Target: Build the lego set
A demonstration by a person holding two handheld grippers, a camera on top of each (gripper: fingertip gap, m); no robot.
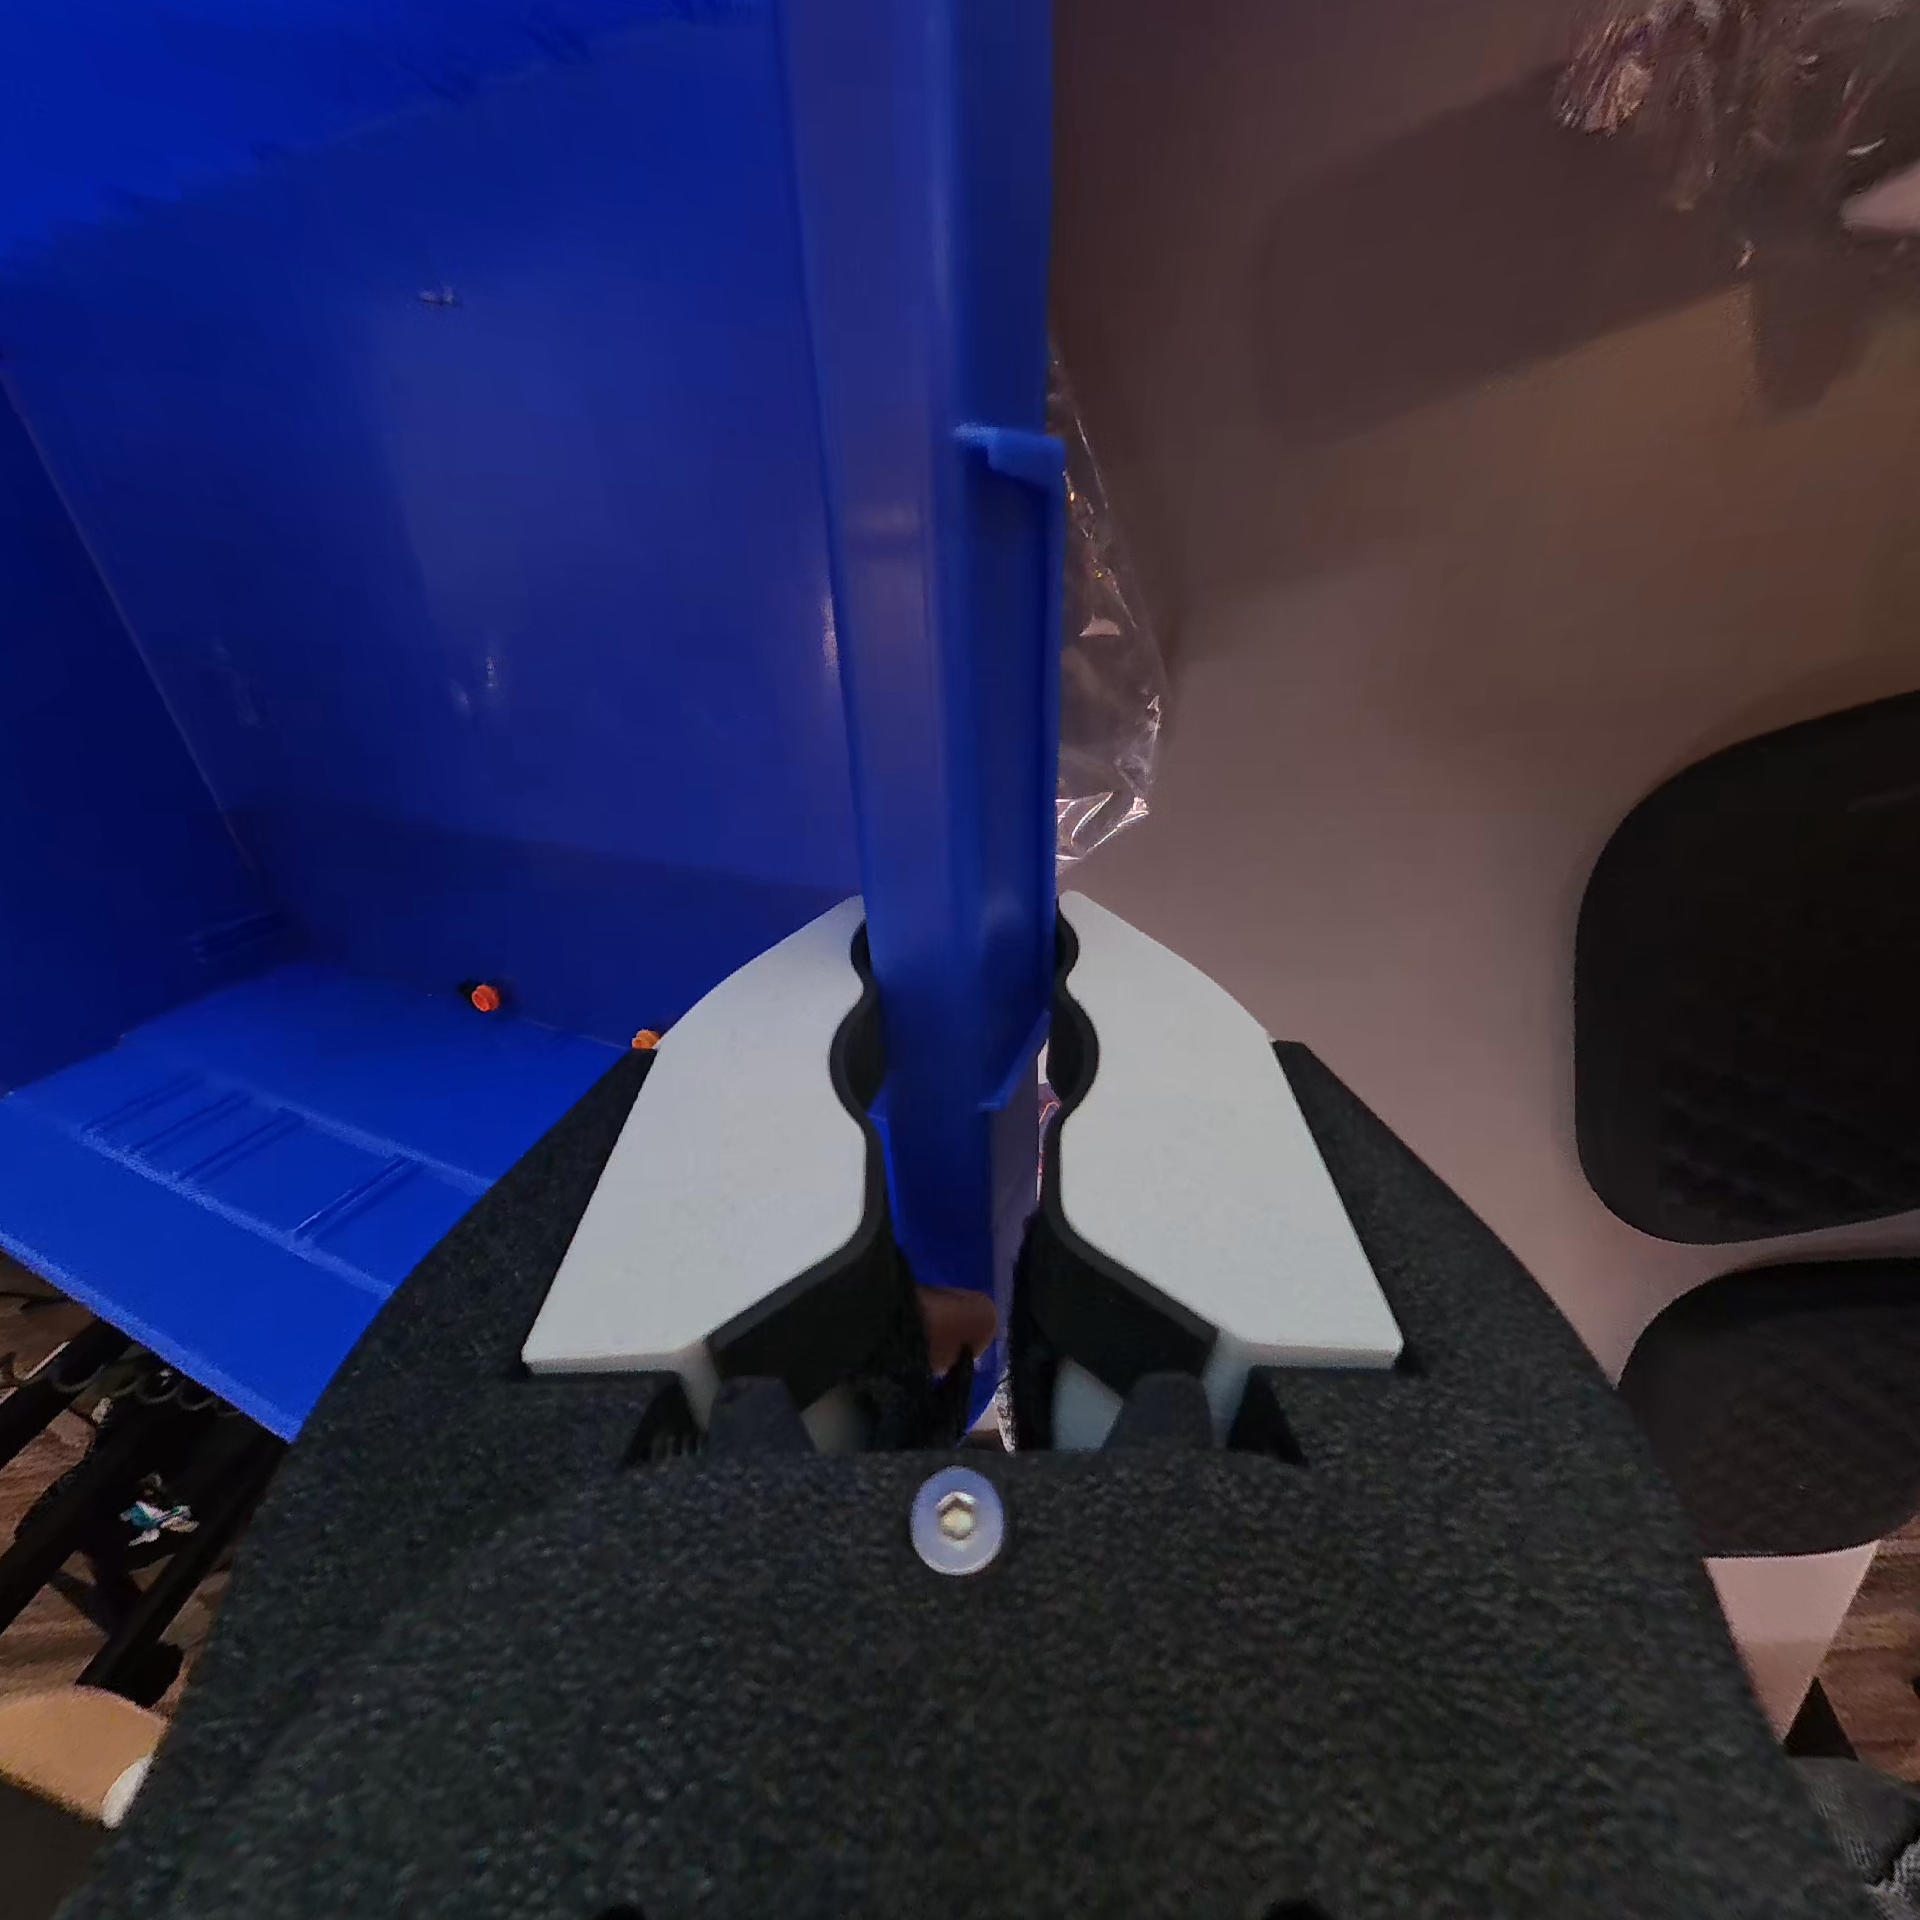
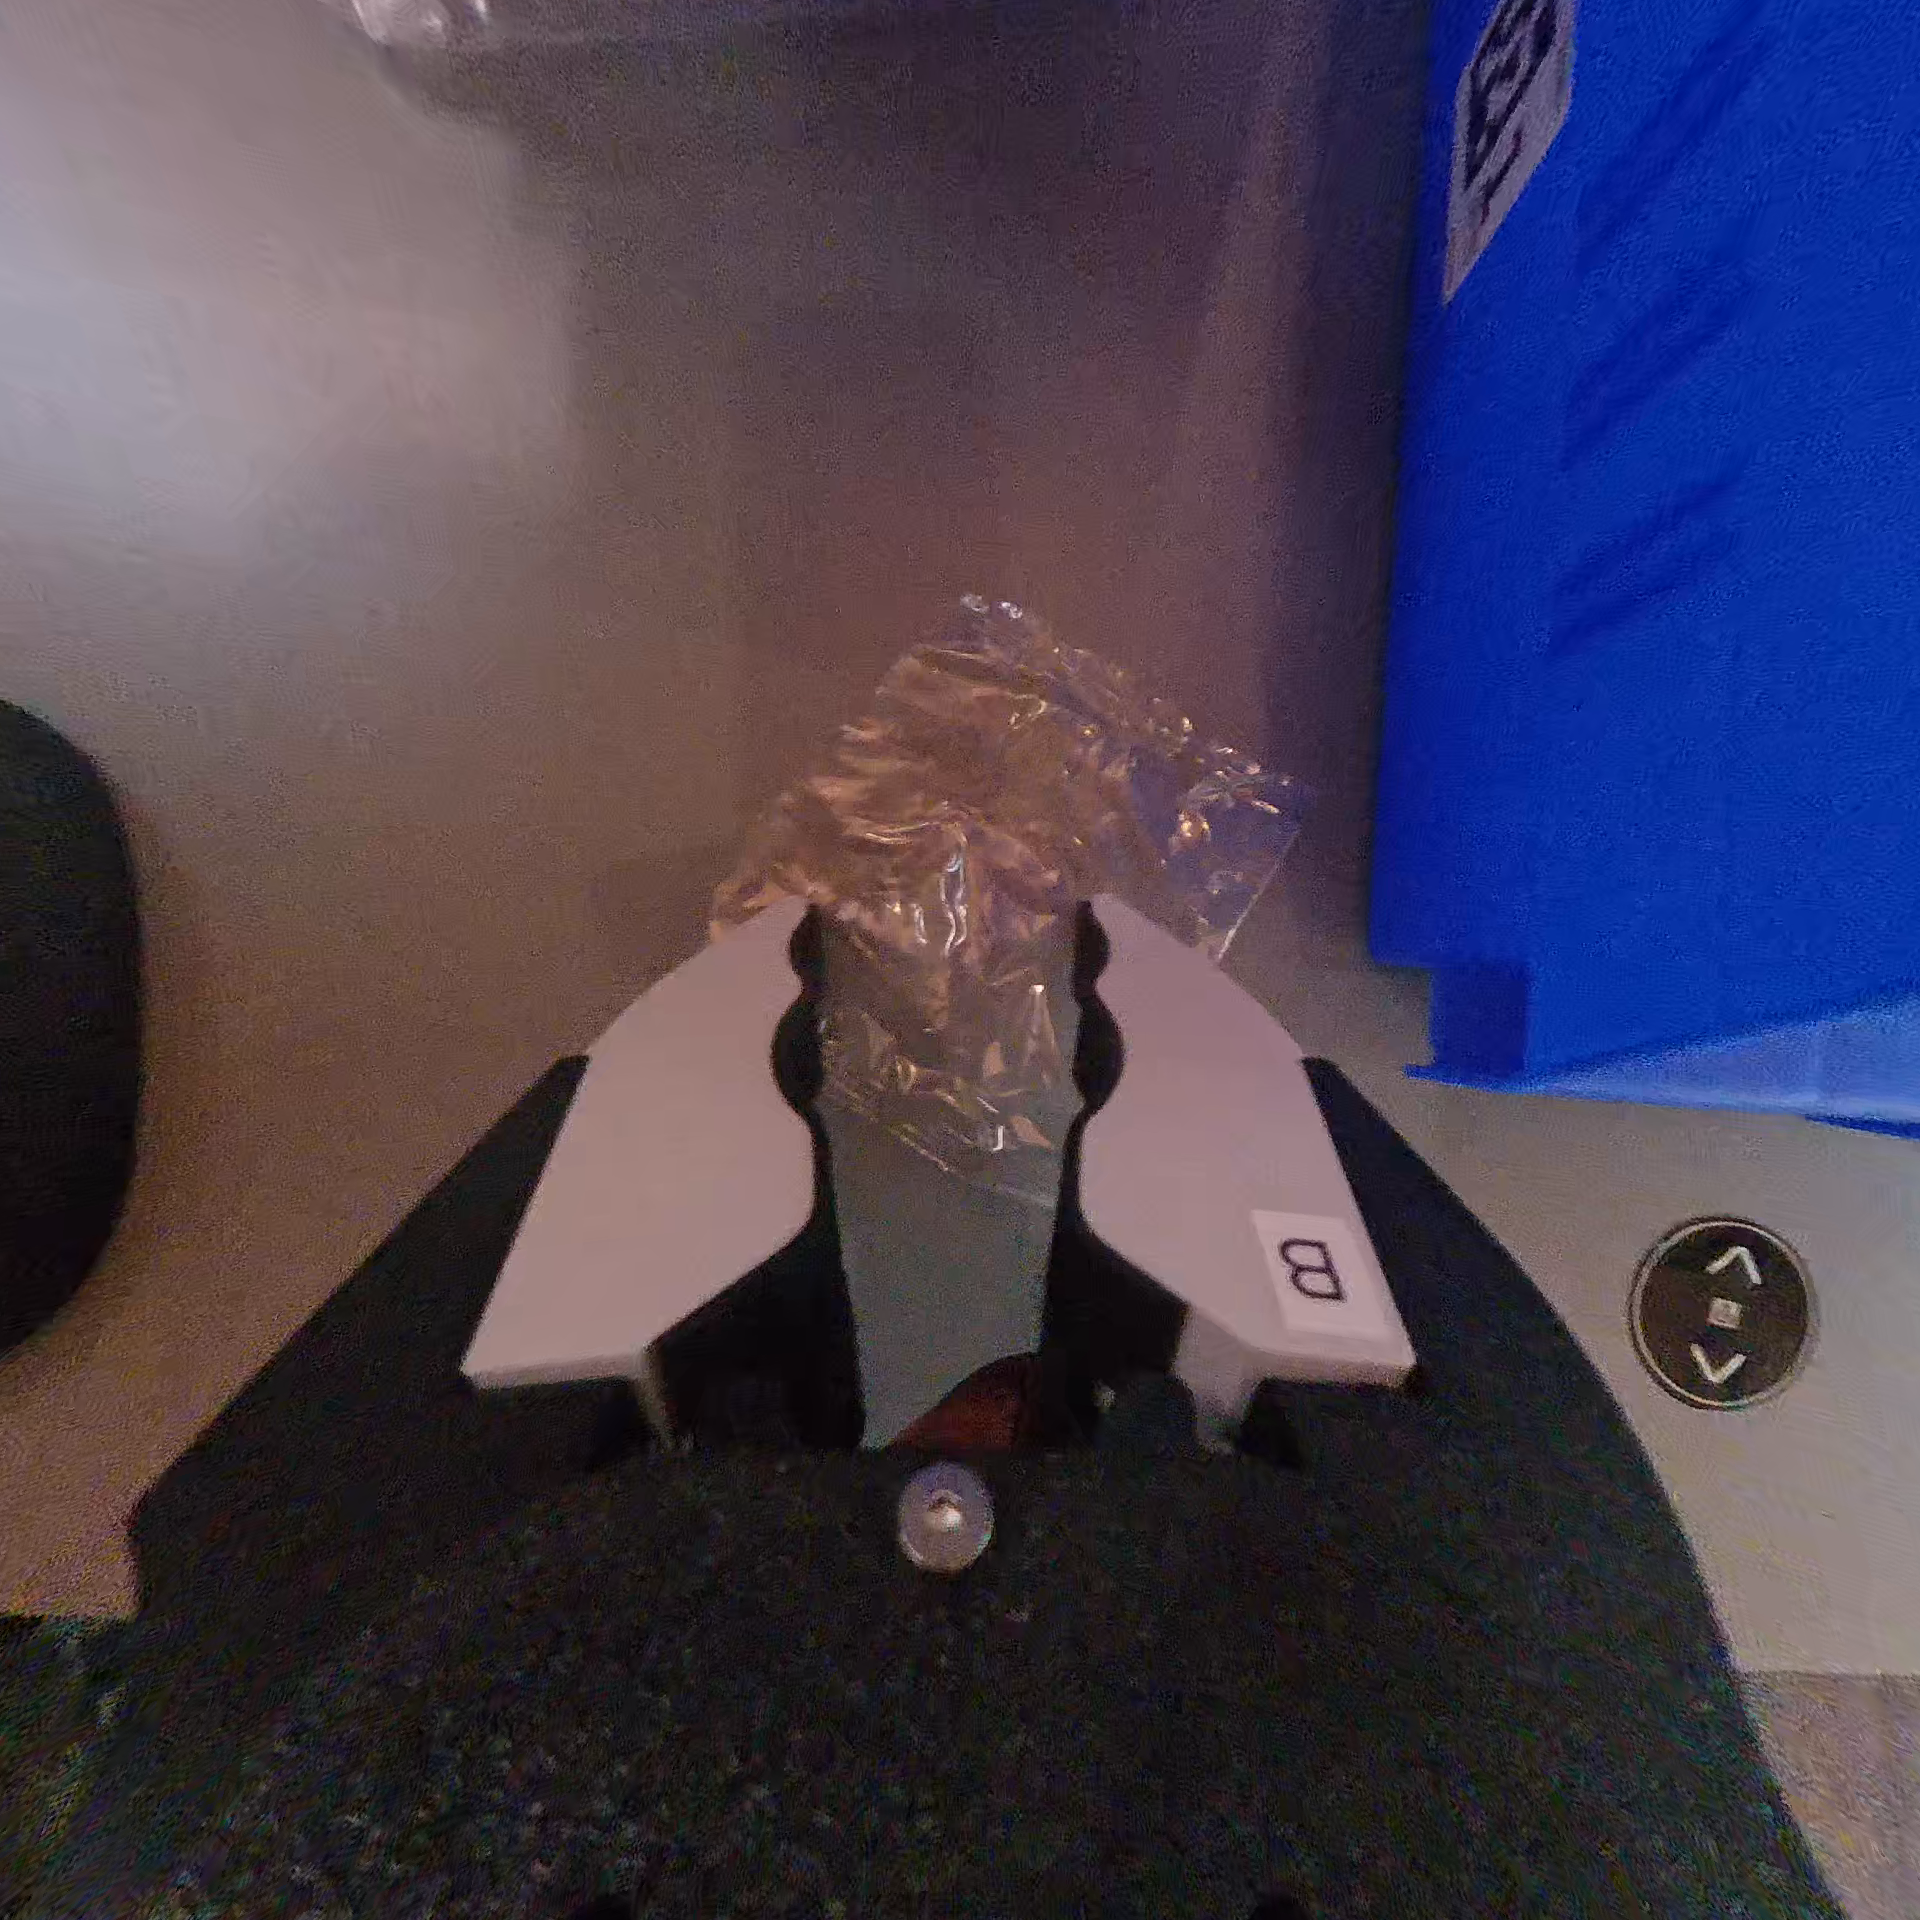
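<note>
My left gripper point(image 1: 961, 935) is shut on the side wall of a blue plastic bin point(image 1: 935, 623). The wall runs up between the two white fingers. The bin's inside lies to the left, with two small orange Lego pieces point(image 1: 483, 997) near its bottom edge. My right gripper point(image 2: 945, 925) holds a crumpled, empty clear plastic bag point(image 2: 987, 831) between its pads, low over the table. The jaws stand partly apart around it. The bag also shows in the left wrist view point(image 1: 1107, 727), just right of the bin wall. The bin's outer wall point(image 2: 1662, 623) stands right of the right gripper.
A pale table point(image 2: 312, 727) holds everything. Black rounded pads point(image 1: 1766, 987) lie to one side, and one shows in the right wrist view point(image 2: 52, 1018). A round black button point(image 2: 1723, 1328) sits in the table near the bin. More crumpled plastic point(image 1: 1714, 104) lies far off.
</note>
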